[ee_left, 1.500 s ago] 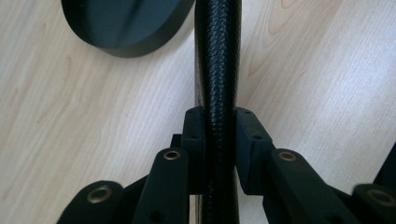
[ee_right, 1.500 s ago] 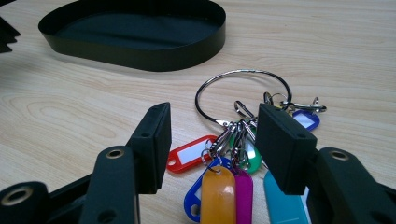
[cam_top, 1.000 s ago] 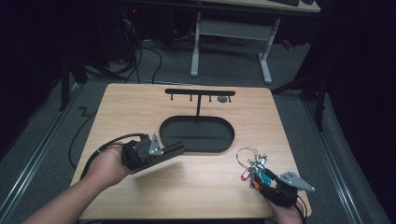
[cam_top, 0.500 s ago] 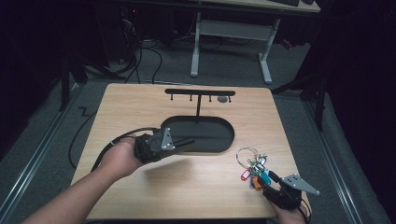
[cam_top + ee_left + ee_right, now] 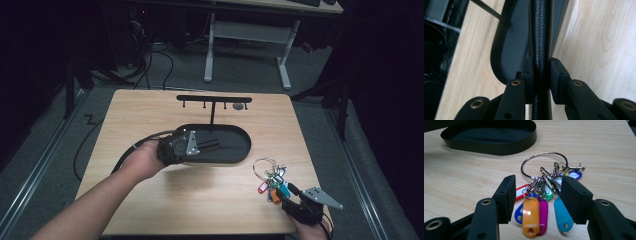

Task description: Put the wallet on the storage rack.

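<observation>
Wooden table (image 5: pixel 150 120), dark cluttered room

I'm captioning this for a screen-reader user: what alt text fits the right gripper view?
The right gripper has its black jaws open around a bunch of coloured key tags on a metal ring, lying on a light wooden table. The pads do not press on the tags. A black oval tray sits behind.

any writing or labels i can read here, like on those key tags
None can be read.
Key tags: the orange, magenta, teal, blue, red and green ones carry no legible words; the red one's white insert looks blank.
Black oval tray: no marking seen.
Black textured thing in the left gripper's jaws: no print.
</observation>
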A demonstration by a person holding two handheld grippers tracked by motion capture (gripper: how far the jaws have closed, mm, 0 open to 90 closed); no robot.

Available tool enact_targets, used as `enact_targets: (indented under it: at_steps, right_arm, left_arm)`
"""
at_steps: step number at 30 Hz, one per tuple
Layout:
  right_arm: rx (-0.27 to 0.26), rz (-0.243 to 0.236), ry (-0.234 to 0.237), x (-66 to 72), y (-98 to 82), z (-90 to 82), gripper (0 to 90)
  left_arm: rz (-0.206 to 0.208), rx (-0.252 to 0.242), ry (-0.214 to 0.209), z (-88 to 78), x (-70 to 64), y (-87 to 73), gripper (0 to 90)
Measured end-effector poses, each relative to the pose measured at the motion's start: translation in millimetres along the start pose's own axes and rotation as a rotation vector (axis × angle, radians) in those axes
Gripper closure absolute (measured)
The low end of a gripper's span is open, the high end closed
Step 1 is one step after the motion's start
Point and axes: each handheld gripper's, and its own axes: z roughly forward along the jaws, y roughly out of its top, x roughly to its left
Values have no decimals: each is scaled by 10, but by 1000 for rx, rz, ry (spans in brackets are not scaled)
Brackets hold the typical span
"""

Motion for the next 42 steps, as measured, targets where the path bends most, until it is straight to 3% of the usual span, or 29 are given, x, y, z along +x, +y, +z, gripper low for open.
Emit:
enact_targets:
  at_steps: [7,19,25,31,42]
  right_arm:
    - [-2,-6,4,0,1,5,473]
    - [0,-5,17,8,0,16,477]
    - [-3,-4,23,12,1,14,477]
    - [-5,-3,27,16,1,12,479]
    - [-5,3,36,14,-3,30,481]
  left_arm:
    - [32,-18,21,133,34,91,757]
    - [128,-22,76,411,88,314,758]
    - [125,-51,92,531,123,366,758]
    - [120,-41,103,664,195,378,758]
    - [162,-16,125,825,293,476,758]
